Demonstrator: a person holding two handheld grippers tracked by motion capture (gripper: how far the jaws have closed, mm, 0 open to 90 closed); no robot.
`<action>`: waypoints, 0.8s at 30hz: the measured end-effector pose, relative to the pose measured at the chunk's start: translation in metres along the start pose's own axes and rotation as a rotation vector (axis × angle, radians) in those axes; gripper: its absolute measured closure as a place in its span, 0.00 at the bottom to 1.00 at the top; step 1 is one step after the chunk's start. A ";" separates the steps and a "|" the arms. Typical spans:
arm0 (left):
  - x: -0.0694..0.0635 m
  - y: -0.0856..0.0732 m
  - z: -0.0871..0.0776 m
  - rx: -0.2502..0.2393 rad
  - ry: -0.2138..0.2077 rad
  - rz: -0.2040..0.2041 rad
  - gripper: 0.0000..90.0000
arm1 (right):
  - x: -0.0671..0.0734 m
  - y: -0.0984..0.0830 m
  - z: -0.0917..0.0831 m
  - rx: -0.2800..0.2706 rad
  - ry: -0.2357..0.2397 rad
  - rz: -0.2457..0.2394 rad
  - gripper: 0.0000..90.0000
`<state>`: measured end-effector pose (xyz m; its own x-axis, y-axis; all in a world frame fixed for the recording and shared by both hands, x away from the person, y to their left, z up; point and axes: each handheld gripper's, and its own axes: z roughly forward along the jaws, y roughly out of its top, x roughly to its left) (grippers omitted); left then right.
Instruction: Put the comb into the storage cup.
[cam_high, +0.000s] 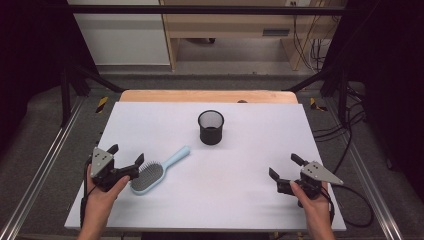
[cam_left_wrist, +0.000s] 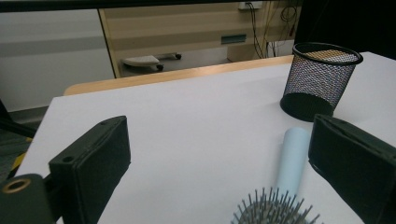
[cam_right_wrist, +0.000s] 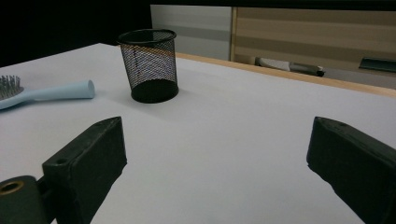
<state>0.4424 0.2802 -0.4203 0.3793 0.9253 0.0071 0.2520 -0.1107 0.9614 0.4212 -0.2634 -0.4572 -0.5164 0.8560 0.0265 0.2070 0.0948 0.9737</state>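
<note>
At the far left we hold the left gripper (cam_high: 126, 155) low over the near left part of the white rectangular table top (cam_high: 250, 150), its jaws spread wide with nothing between them. Just to the right of it lies the pale blue plastic hairbrush with grey bristles (cam_high: 155, 171), flat on the table, bristles up; its oval head sits right beside this gripper's right-hand jaw, though we cannot tell whether the two touch. In the left gripper view the bristled head (cam_left_wrist: 273, 210) shows low between the jaws, nearer the right one, and the handle runs away from the gripper toward the far right. Beyond the handle's end, farther out from both grippers and roughly midway between them, stands the black wire-mesh cylindrical cup (cam_high: 211, 127), upright, open mouth up, apart from the brush. At the right we hold the right gripper (cam_high: 283, 167) over the near right part of the table, well apart from the brush and the cup, jaws also wide apart and holding nothing. In the right gripper view, bare table lies between its jaws, with the cup (cam_right_wrist: 149, 65) and the brush handle off to the far left.
</note>
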 end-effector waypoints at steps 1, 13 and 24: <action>0.000 0.000 0.000 0.000 0.000 0.000 0.07 | 0.000 0.000 0.000 0.000 0.000 0.000 0.05; -0.013 0.028 0.038 0.079 -0.045 0.078 0.13 | 0.001 -0.001 0.000 0.007 0.005 -0.002 0.06; -0.024 0.032 0.059 0.193 -0.099 0.128 0.40 | 0.000 -0.001 0.001 0.011 0.002 -0.004 0.06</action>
<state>0.4940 0.2329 -0.4059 0.5019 0.8603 0.0898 0.3579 -0.3010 0.8839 0.4214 -0.2629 -0.4583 -0.5187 0.8547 0.0230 0.2139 0.1037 0.9713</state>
